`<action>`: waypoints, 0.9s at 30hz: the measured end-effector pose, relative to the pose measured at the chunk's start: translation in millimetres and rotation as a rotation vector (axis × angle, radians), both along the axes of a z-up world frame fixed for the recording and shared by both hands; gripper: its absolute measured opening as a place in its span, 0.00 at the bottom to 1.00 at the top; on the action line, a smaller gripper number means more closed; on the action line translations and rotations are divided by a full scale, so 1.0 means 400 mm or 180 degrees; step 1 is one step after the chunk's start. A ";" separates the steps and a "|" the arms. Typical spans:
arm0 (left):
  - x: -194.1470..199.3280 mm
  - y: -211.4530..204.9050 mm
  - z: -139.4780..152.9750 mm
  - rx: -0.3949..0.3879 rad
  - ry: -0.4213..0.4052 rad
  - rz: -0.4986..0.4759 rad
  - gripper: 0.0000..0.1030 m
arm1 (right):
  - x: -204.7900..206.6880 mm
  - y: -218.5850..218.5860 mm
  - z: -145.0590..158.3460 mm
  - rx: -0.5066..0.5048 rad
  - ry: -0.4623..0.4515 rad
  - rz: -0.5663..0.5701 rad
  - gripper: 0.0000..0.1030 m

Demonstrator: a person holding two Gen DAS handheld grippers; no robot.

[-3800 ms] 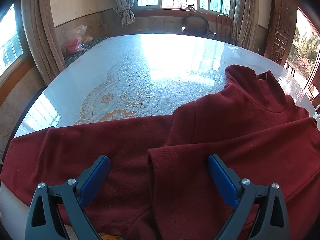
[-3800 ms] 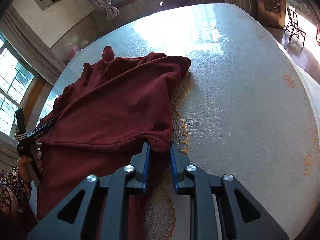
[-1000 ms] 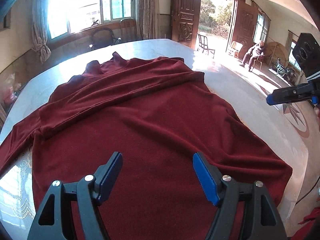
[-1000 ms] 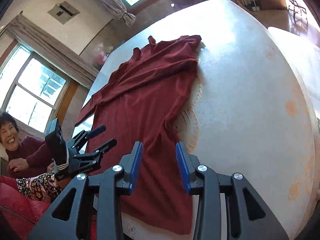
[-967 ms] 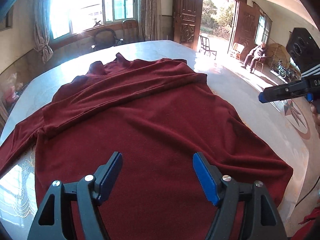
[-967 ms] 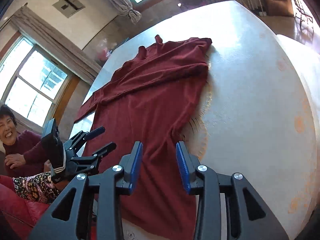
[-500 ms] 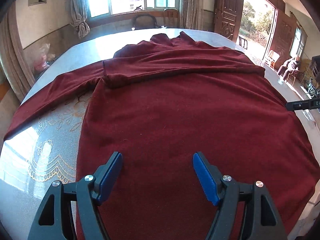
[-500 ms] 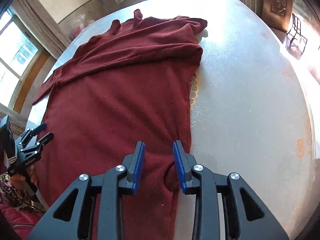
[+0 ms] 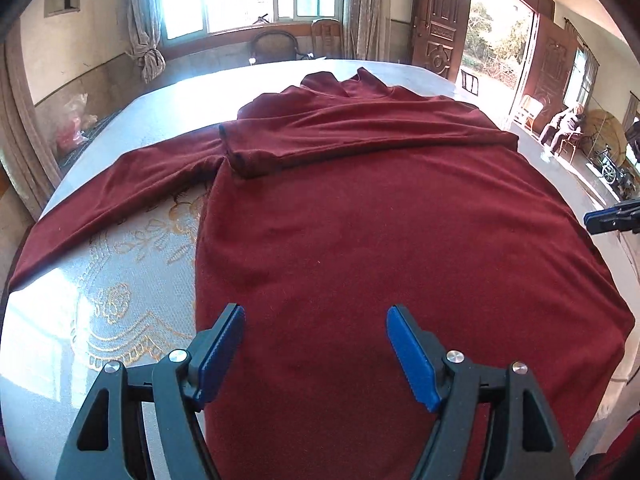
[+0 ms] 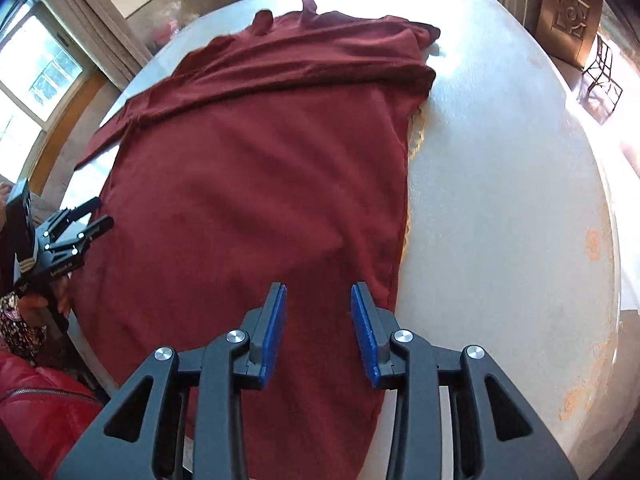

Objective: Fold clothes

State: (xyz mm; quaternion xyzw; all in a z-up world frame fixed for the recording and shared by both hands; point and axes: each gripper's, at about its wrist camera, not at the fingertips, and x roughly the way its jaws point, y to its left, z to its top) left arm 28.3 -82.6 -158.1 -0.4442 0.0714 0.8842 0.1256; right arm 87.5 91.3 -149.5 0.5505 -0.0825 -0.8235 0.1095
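Note:
A dark red long-sleeved top (image 9: pixel 380 216) lies flat on the round table (image 9: pixel 120 304), collar at the far end. One sleeve is folded across the chest (image 9: pixel 320 140); the other sleeve (image 9: pixel 100 196) stretches out to the left. My left gripper (image 9: pixel 314 344) is open and empty above the hem on the left side. My right gripper (image 10: pixel 318 328) is open and empty above the hem near the top's right edge (image 10: pixel 400 216). In the right wrist view the left gripper (image 10: pixel 76 232) shows at the top's left side.
The table (image 10: pixel 500 200) has a pale cover with gold embroidery. Its bare right half runs to the curved rim. Chairs (image 9: pixel 276 46) stand beyond the far edge under the windows. A red jacket (image 10: pixel 36 412) is at the near left, off the table.
Both grippers have moved in lower and closer over the hem. The right gripper's jaws have opened a little wider. The top lies as before.

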 end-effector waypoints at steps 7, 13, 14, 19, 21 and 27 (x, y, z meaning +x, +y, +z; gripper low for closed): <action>-0.049 -0.114 0.036 0.0471 0.0035 0.0470 0.73 | -0.266 -0.175 0.089 0.0249 0.0206 0.0291 0.47; -0.112 -0.362 0.070 0.0749 0.0170 0.1579 0.73 | -0.468 -0.446 0.068 0.0565 0.0366 0.0885 0.48; -0.120 -0.407 0.074 0.0761 0.0194 0.1769 0.73 | -0.494 -0.490 0.058 0.0578 0.0364 0.0996 0.48; -0.160 -0.617 0.055 0.0835 0.0047 0.2501 0.73 | -0.604 -0.652 -0.013 0.0733 0.0343 0.1284 0.48; -0.169 -0.696 0.036 0.0952 -0.0059 0.2732 0.73 | -0.642 -0.679 -0.052 0.0825 0.0204 0.1226 0.48; -0.176 -0.895 -0.001 0.1569 -0.0242 0.3107 0.73 | -0.675 -0.658 -0.072 0.0496 0.0089 0.0832 0.62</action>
